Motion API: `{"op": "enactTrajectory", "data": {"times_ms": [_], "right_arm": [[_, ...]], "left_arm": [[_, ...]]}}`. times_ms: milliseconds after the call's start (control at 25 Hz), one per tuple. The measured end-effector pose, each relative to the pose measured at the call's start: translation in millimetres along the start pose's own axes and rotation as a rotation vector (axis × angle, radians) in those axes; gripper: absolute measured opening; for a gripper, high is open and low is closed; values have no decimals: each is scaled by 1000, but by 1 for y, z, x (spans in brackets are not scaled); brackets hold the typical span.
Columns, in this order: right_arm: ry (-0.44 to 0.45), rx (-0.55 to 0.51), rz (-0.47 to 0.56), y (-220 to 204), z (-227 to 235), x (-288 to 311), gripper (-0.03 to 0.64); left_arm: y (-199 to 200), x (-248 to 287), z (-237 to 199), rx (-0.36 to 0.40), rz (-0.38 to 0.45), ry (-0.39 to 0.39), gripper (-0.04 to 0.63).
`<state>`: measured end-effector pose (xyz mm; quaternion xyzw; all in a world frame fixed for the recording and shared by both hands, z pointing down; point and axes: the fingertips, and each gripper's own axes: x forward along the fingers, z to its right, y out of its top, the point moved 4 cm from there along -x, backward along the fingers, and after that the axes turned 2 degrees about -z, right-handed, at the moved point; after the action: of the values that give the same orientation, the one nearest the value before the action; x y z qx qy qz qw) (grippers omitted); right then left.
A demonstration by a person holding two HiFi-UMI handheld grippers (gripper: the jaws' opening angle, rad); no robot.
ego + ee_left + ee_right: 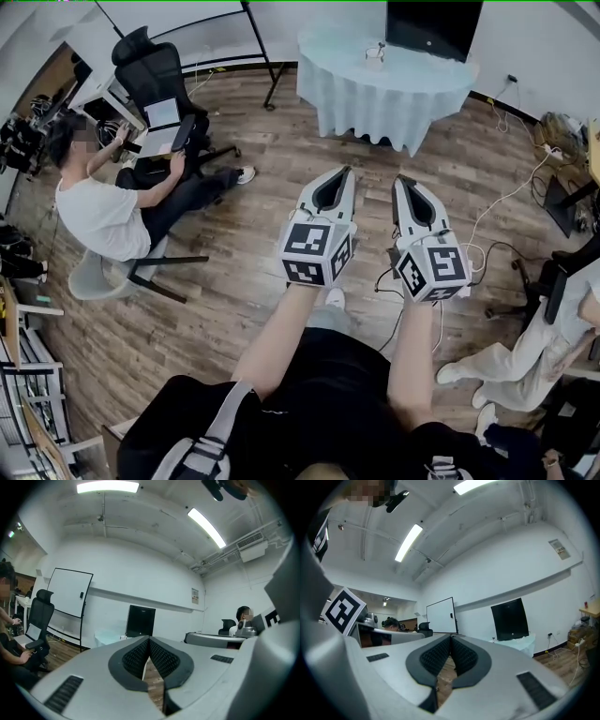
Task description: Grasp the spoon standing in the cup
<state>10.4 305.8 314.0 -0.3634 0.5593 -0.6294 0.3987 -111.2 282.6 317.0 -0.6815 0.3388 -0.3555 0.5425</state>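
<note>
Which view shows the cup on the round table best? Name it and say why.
Head view: the cup stands in plain sight on the round cloth-covered table, before the black monitor. Both gripper views catch only a far-off slice of that table past their shut jaws; the cup there is too small to tell.

No legible text, label or number

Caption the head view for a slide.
Left gripper and right gripper, shut and empty, face the table with the cup.
</note>
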Motion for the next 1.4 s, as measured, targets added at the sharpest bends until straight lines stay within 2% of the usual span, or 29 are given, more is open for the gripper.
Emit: {"op": "enactTrajectory", "data": {"times_ms": [320, 560, 800, 1000, 1400], "right_arm": [[-27, -34, 9, 17, 26, 73, 6], [-26, -70, 4, 24, 26, 110, 6], [-39, -80, 0, 28, 37, 126, 6], [-40, -75, -18, 22, 51, 140, 6], [-15, -57, -71, 8, 109, 203, 6]], "left_arm": [[23, 64, -44, -17, 26, -45, 9], [29, 87, -72, -47, 39, -58, 8], [33, 104, -75, -54, 54, -91, 8], [25, 125, -79, -68, 31, -100, 8], [23, 203, -101, -110, 41, -74, 8]]}}
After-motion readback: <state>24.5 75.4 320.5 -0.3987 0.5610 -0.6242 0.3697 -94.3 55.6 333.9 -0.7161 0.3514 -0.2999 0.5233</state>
